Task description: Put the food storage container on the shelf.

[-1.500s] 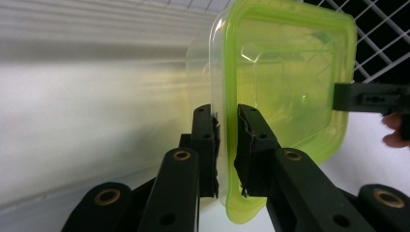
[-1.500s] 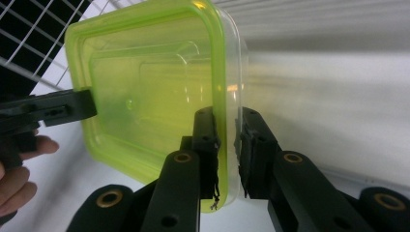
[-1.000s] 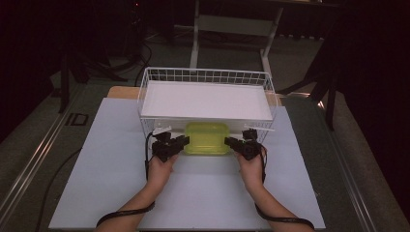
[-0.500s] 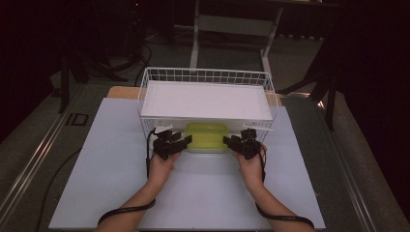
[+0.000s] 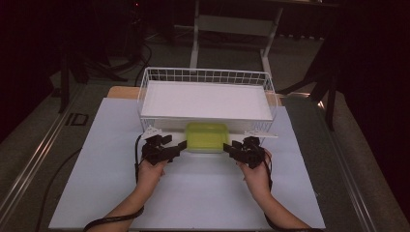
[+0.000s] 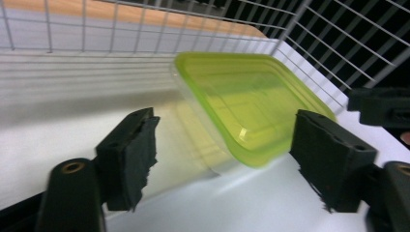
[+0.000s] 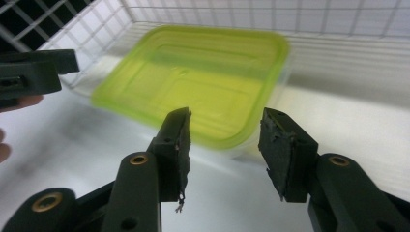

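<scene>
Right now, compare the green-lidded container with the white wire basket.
The container is small, solid and clear-walled with a yellow-green lid; the wire basket is much larger, white open mesh. The container sits low on the table, tucked under the basket's near edge; the basket stands raised above it. Both are rectangular.

The high view is dim at its edges, the surroundings nearly black, while the white table (image 5: 203, 193) is evenly lit from above. Both gripper views are bright; the green container (image 6: 251, 104) is softly blurred, with pale glare on the tabletop beside it.
</scene>
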A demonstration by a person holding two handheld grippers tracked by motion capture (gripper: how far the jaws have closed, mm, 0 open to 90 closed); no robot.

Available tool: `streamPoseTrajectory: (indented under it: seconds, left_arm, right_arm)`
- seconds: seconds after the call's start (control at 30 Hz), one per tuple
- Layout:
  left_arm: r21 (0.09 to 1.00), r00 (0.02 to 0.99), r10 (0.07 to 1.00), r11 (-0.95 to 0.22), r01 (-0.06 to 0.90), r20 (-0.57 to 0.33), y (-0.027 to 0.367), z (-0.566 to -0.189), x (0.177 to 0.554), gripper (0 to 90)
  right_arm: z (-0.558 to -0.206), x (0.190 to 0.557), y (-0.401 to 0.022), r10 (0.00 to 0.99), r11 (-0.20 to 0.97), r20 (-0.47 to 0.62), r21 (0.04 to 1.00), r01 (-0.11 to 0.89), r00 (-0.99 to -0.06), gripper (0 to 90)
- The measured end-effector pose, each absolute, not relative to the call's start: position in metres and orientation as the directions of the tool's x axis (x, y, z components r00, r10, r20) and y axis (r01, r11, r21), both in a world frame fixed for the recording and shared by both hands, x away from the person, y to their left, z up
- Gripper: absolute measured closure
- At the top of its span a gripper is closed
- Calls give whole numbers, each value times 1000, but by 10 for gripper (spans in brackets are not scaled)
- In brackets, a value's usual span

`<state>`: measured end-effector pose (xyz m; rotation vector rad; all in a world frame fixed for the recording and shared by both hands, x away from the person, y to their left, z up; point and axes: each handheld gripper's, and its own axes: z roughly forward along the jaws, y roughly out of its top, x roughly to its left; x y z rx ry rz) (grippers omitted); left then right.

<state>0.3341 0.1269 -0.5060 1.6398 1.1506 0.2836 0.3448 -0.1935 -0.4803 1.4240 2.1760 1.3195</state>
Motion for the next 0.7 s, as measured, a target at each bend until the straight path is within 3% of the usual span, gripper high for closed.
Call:
streamPoseTrajectory:
  seconds: [0.13,0.27,0.4,0.57,0.7]
  left_arm:
    - [868,548,778,-5,496,-308,129,-505,317,158]
    - [879,575,769,-38,476,-278,130,-505,301,11]
    - [880,603,753,-69,470,-263,131,-504,290,11]
    - [894,612,760,-95,438,-220,131,-505,280,11]
    - [887,584,771,-56,458,-253,132,-511,276,11]
  right_arm:
    - [-481,335,-188,804,143,276,770,622,-526,551]
    - [-485,329,-181,793,168,269,766,621,-546,587]
    - [-490,326,-173,784,190,262,761,620,-563,654]
    - [-496,326,-162,777,238,233,751,616,-584,885]
    - [-503,331,-153,776,264,236,721,641,-585,900]
